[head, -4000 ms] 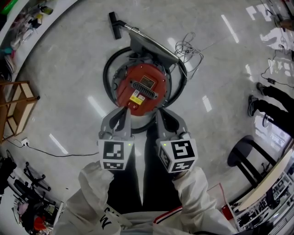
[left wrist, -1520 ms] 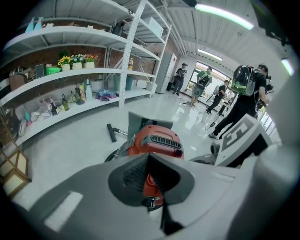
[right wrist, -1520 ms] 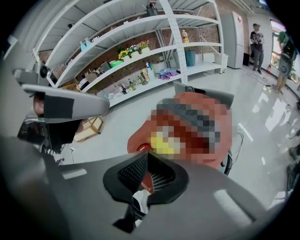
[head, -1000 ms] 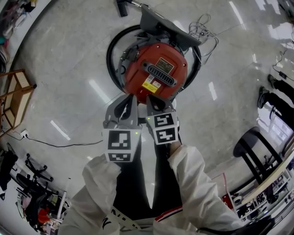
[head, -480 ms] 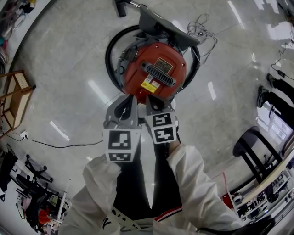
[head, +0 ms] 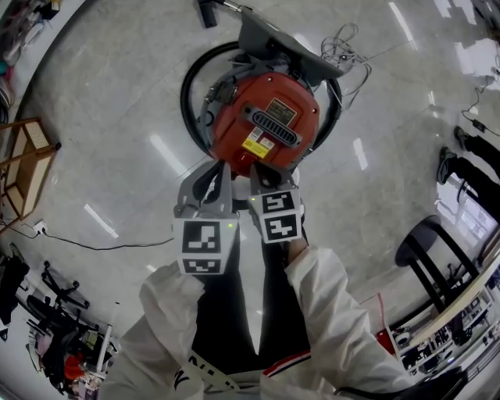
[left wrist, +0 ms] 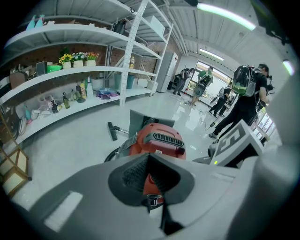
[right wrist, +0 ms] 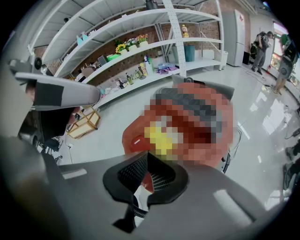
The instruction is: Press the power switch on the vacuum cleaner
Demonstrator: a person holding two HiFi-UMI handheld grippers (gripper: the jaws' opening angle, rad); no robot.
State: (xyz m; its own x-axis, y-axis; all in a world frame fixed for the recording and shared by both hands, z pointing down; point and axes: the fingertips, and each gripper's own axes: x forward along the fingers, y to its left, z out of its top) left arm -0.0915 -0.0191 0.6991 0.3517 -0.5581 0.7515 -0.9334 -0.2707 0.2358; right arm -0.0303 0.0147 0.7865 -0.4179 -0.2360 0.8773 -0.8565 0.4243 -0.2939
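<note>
The red round vacuum cleaner [head: 264,125] sits on the pale floor straight ahead of me, its black grille handle on top. Both grippers hang at its near edge. My left gripper [head: 220,167] is shut and empty, its tip over the vacuum's near left rim; its own view shows the vacuum [left wrist: 157,140] beyond the closed jaws [left wrist: 149,155]. My right gripper [head: 258,172] is also shut and empty, tip low against the vacuum's near side. In the right gripper view a red oval switch [right wrist: 137,140] lies just left of the closed tips [right wrist: 147,154].
A black hose [head: 187,94] loops round the vacuum, with a grey wand and floor nozzle [head: 208,12] behind. A white cable [head: 344,43] lies at the back right. A wooden stand [head: 27,168] is left, a black stool [head: 426,258] and a person's legs [head: 469,168] right.
Since four seconds ago both grippers have come in close to the vacuum's near edge and closer together. Over the last second they have hardly moved.
</note>
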